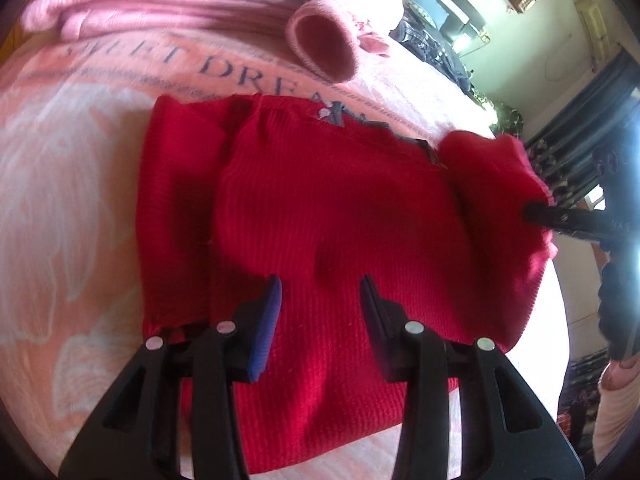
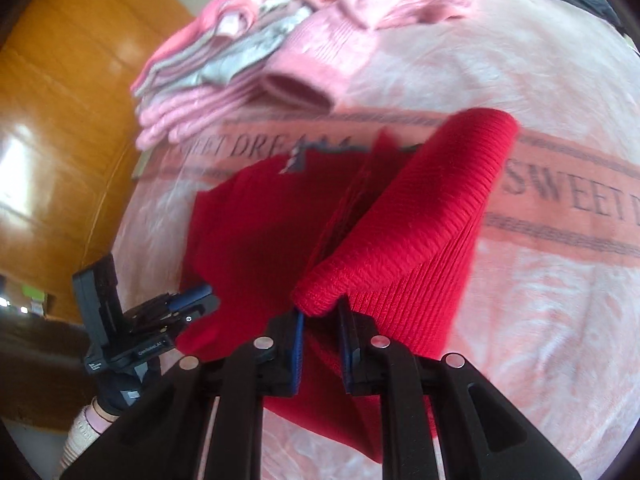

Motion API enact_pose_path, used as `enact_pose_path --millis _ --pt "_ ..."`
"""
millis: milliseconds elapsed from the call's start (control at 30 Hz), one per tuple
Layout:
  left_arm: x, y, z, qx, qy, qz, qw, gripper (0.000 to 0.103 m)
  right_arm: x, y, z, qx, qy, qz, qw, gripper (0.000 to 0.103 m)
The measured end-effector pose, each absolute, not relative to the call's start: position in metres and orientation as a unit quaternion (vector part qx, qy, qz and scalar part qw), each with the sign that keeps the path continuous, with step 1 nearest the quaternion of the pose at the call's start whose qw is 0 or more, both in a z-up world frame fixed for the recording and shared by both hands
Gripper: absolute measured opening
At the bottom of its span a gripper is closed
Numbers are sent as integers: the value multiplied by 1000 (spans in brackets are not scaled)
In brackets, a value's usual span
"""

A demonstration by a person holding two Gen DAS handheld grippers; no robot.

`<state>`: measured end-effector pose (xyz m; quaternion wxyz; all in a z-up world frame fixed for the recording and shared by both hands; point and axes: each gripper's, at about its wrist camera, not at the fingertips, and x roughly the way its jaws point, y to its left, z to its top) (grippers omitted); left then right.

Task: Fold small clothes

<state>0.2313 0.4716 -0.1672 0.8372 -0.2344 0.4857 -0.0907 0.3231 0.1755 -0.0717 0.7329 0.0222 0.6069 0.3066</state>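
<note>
A: Right gripper, jaws pinched on the cuff of the red sweater, sleeve lifted ahead of it — likely to carry it across the body.

B: Left gripper, jaws apart, empty, low over the hem lying on the pink blanket; probably steadying. Folded pink pile lies beyond.

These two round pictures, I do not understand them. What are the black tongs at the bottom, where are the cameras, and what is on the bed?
No robot is here. A person holds one hand-held gripper in each hand, and a wide-angle camera on each looks forward along its two black fingers, hence the round, bent pictures.

The left view shows the left hand-held gripper, open, above a red knitted sweater on a pink bedcover printed "SWEET DREAM".

The right view shows the right hand-held gripper shut on the sweater's sleeve, lifting it over the body.

Behind lies a stack of folded pink clothes.
</note>
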Motion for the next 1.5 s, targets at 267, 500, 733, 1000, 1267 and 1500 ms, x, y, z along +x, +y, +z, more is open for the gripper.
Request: enact_pose_path --millis 267,500,733,1000,1267,1500 --pt "234 479 -175 -253 486 -101 830 39 307 224 -106 -42 620 323 714 28" --pt "233 485 -172 -275 487 -101 823 40 291 186 -49 -40 573 355 738 72" --pt "227 481 -156 -293 484 -123 815 43 283 144 -56 -90 567 337 746 83" --pt "238 473 -151 -370 478 -151 783 43 277 159 -104 -86 592 352 720 14" --pt "290 432 -174 -477 479 -201 709 47 267 126 -80 -39 559 376 738 10" --pt "340 399 -205 -547 485 -210 649 49 261 122 -69 -31 541 400 739 9"
